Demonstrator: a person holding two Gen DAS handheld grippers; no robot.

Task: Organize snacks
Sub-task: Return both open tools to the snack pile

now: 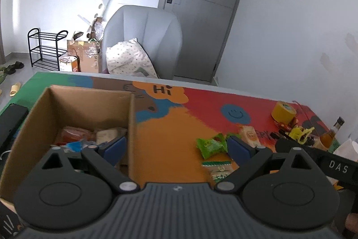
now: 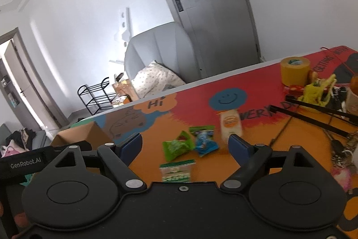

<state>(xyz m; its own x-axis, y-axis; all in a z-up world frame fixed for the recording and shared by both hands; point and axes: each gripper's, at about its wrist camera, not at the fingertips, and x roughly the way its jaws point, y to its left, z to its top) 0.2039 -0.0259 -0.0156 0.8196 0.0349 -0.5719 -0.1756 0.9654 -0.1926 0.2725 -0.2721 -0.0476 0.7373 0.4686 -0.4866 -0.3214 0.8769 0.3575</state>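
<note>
Currently listed: 4 loose snack packets on the colourful printed counter (image 2: 156,127), well apart from the open brown cardboard box (image 1: 89,109) at its left end, which already holds several wrapped snacks (image 1: 89,136). Item 1, crumpled bright green foil sachet (image 2: 177,146): judged light, soft, crinkly and slippery; pinch across its puffed middle. Item 2, blue-and-green foil sachet (image 2: 204,141), touching item 1: same handling; take it by the free right edge. Item 3, flat green-and-white sealed packet (image 2: 176,171), nearest the camera: thin, probably brittle inside; grip the crimped end seam lightly. Item 4, upright-printed white-and-orange packet (image 2: 230,127), blurred: likely stiffer; take it across the short sides. Right hand-held gripper (image 2: 185,145): jaws spread wide, empty, above items 1 and 2. Left hand-held gripper (image 1: 176,147): jaws wide, empty, straddling the box's right wall.
</note>
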